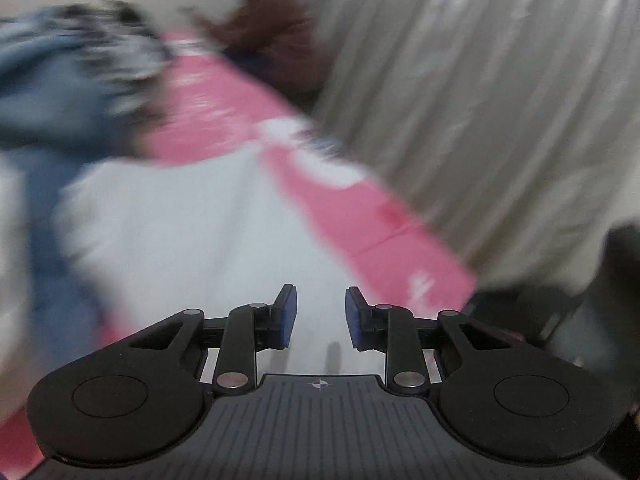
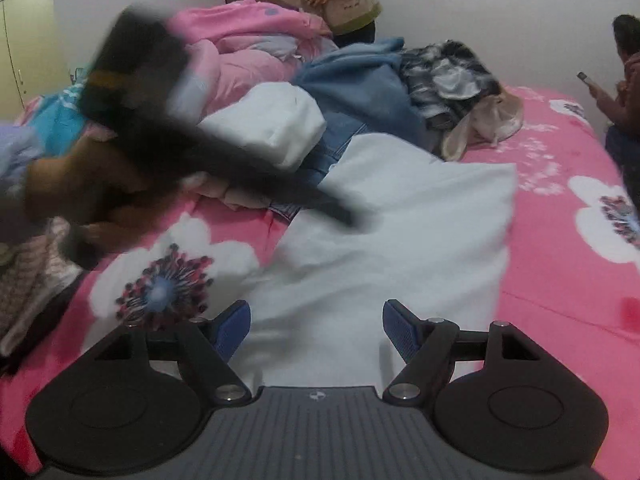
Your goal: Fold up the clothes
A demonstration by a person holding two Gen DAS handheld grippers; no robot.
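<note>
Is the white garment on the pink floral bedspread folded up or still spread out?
Mostly spread out. The white garment lies flat across the pink floral bedspread, with a few wrinkles but no neat stacked fold visible.

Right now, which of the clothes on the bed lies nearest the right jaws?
The flat white garment, spread on the pink bedspread directly ahead of the open jaws. The blue denim, black-and-white piece and beige one are heaped farther back.

The left gripper (image 1: 321,317) hangs over a white garment (image 1: 192,232), jaws apart with nothing between them. Beyond the garment lies a pink bedspread (image 1: 224,96), with blue denim (image 1: 44,92) (heavily blurred, probably jeans) to the garment's left.
</note>
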